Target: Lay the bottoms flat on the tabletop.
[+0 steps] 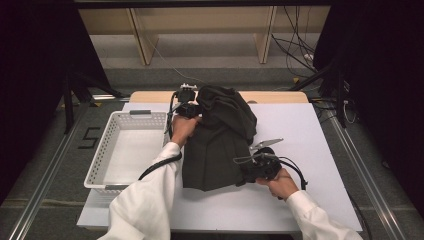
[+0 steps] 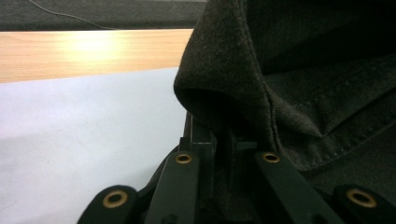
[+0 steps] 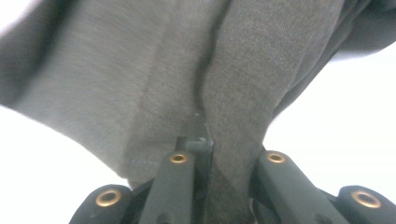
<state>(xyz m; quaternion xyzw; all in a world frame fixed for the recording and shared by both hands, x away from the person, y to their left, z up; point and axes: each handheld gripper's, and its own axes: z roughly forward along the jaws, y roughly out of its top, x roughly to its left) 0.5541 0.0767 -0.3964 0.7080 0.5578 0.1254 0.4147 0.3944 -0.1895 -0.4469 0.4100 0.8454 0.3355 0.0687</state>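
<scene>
High view: L tongs (image 1: 192, 111) & R tongs (image 1: 248, 175) both pinch dark garment (image 1: 220, 145) on table (image 1: 300, 130).

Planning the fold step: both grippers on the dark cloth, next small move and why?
Probably lift both together. The left gripper is shut on the cloth at its bunched far end, the right gripper on its near right edge, and most of it lies flat on the table beside the basket.

White sleeves (image 1: 150, 200), blk hand-held grippers (image 1: 255, 167)
</scene>
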